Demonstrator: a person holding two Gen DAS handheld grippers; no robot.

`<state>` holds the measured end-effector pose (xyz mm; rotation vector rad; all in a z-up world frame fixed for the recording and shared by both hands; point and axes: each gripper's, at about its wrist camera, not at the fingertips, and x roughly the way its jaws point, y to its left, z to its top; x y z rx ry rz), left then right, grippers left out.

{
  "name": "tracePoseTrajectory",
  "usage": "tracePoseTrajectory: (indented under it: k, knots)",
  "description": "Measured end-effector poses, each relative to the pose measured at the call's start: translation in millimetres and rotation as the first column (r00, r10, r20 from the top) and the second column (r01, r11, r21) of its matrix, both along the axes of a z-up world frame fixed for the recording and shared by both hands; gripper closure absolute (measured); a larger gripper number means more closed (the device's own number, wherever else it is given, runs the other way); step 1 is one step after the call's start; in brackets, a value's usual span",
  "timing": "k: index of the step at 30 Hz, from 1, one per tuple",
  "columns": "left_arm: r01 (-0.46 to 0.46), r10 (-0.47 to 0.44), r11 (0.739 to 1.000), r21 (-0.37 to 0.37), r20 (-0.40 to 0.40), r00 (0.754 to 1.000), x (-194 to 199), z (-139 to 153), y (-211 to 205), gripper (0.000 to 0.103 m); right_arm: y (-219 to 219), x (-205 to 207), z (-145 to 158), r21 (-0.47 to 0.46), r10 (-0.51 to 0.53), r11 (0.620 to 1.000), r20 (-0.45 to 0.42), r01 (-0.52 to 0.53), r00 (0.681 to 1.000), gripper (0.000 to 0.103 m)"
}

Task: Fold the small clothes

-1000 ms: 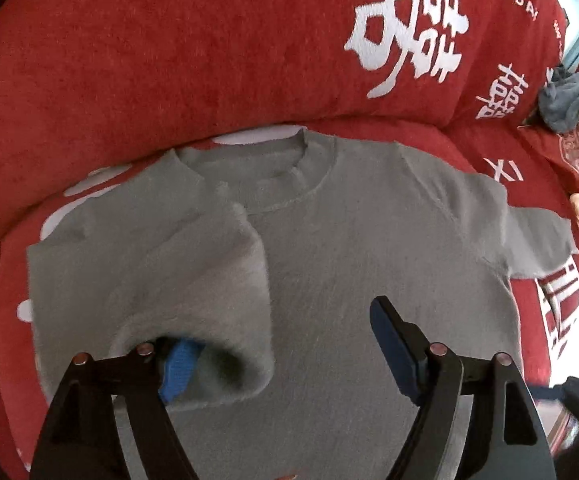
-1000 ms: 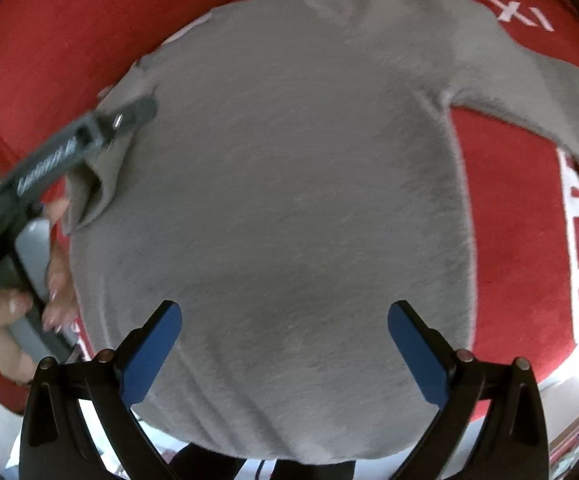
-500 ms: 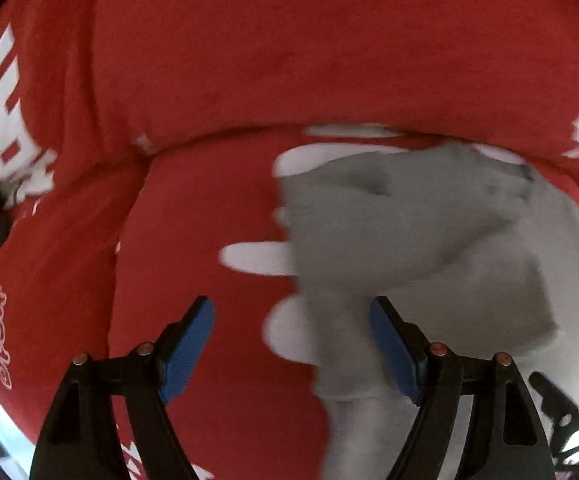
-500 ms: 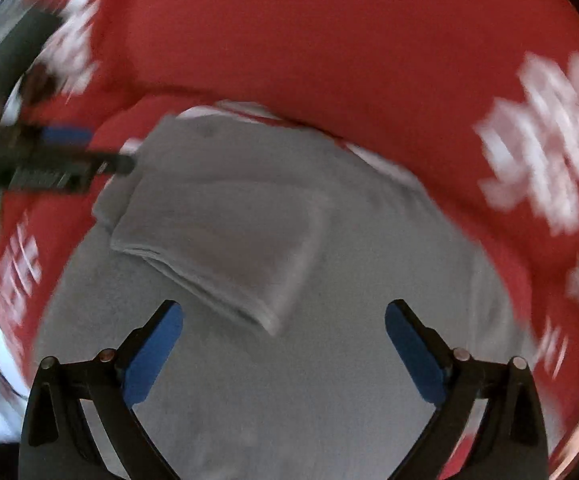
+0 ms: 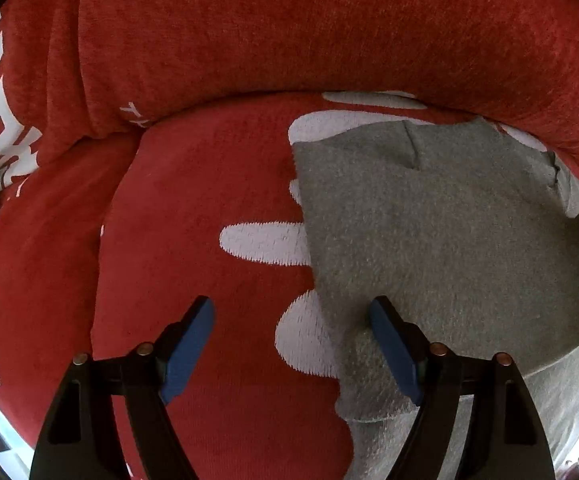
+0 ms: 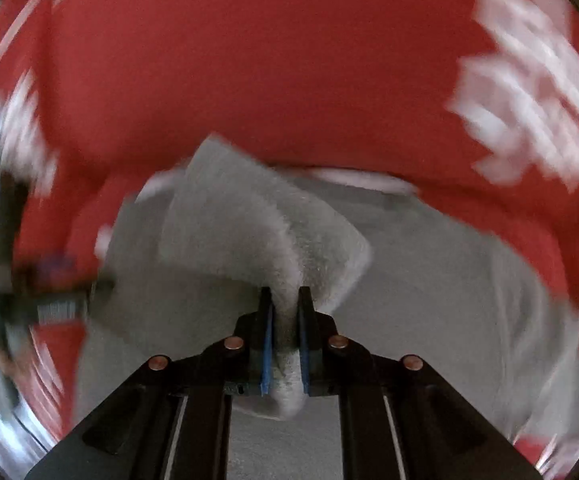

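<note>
A small grey sweater point(image 5: 441, 240) lies on a red sofa seat, its left sleeve folded over the body. My left gripper point(image 5: 291, 344) is open and empty, low over the sweater's left edge; its right finger point(image 5: 393, 352) is over the grey cloth, its left finger over red fabric. In the blurred right wrist view the right gripper point(image 6: 285, 320) is shut on the folded grey sleeve point(image 6: 249, 232), which it lifts off the sweater body point(image 6: 429, 300).
The red sofa cover with white printed characters point(image 5: 265, 240) spreads under the sweater. The sofa backrest point(image 5: 309, 28) rises right behind it. The left gripper shows as a dark blur at the left of the right wrist view point(image 6: 49, 300).
The right gripper has gone from open above the sweater to shut on the folded sleeve. The left gripper has let go of the sleeve and swung left to the sweater's edge.
</note>
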<state>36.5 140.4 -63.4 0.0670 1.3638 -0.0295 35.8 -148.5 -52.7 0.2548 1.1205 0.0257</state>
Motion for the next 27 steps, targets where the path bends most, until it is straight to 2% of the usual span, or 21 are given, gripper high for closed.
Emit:
tracePoseTrajectory:
  k: [1,2,4,5,7,9,11,12,16,18,20,21,24,26,27]
  knots:
    - [0.000,0.000,1.000,-0.001,-0.002,1.000,0.7,0.0,-0.3,0.022,-22.2,-1.4,-6.3,0.067,-0.093,0.993,-0.018,0.094,0.996,0.091]
    - [-0.001,0.001,1.000,-0.004,-0.003,1.000,1.6,0.6,0.0,0.022,-48.4,-8.6,-15.2,0.150,-0.187,0.970,-0.051,0.192,0.981,0.091]
    - [-0.005,0.005,1.000,-0.011,-0.005,1.000,3.8,1.3,-0.3,0.022,-78.7,-21.4,-32.9,0.264,-0.293,0.913,-0.111,0.312,0.950,0.090]
    - [-0.009,0.008,1.000,-0.015,-0.007,1.000,5.6,2.2,0.1,0.022,-88.9,-28.1,-42.2,0.313,-0.322,0.883,-0.140,0.350,0.936,0.086]
    - [-0.024,0.023,0.999,-0.042,-0.005,1.000,11.4,5.3,2.8,0.022,-100.3,-39.0,-52.8,0.346,-0.368,0.843,-0.188,0.412,0.911,0.082]
    - [-0.050,0.049,0.996,-0.076,-0.007,0.999,22.7,6.8,9.3,0.022,-108.4,-52.0,-59.0,0.370,-0.417,0.802,-0.215,0.469,0.883,0.055]
    - [-0.069,0.068,0.992,-0.102,-0.016,0.998,35.5,5.3,14.6,0.022,-111.0,-59.9,-61.0,0.436,-0.443,0.750,-0.228,0.498,0.867,0.053]
    - [-0.078,0.074,0.989,-0.124,-0.033,0.997,43.6,2.3,16.8,0.022,-106.9,-61.9,-59.9,0.450,-0.432,0.745,-0.235,0.491,0.871,0.053]
    - [-0.123,0.109,0.977,-0.173,-0.089,0.990,68.3,-12.0,19.9,0.022,-94.5,-58.0,-54.3,0.427,-0.406,0.776,-0.224,0.464,0.886,0.053]
    - [-0.120,0.106,0.981,-0.155,-0.091,0.990,76.1,-14.4,14.8,0.023,-93.7,-45.6,-53.4,0.363,-0.412,0.810,-0.207,0.461,0.887,0.053]
    - [-0.105,0.093,0.984,-0.145,-0.084,0.992,79.1,-14.4,8.0,0.030,-93.5,-27.3,-46.8,0.283,-0.389,0.859,-0.183,0.427,0.903,0.053]
    - [-0.096,0.084,0.985,-0.142,-0.087,0.993,79.3,-14.9,5.0,0.031,-93.2,-21.3,-43.1,0.247,-0.368,0.881,-0.177,0.403,0.913,0.052]
    - [-0.064,0.057,0.993,-0.102,-0.075,0.996,78.4,-15.5,-4.6,0.031,-71.3,11.7,-41.5,0.019,-0.240,0.969,-0.197,0.248,0.951,0.050]
    - [-0.064,0.057,0.993,-0.098,-0.077,0.995,78.3,-15.6,-7.1,0.031,-63.3,20.8,-45.4,-0.144,-0.242,0.966,-0.226,0.214,0.944,0.050]
    - [-0.070,0.062,0.992,-0.104,-0.079,0.995,78.3,-15.4,-7.5,0.031,-66.3,19.5,-45.5,-0.172,-0.269,0.957,-0.220,0.234,0.938,0.050]
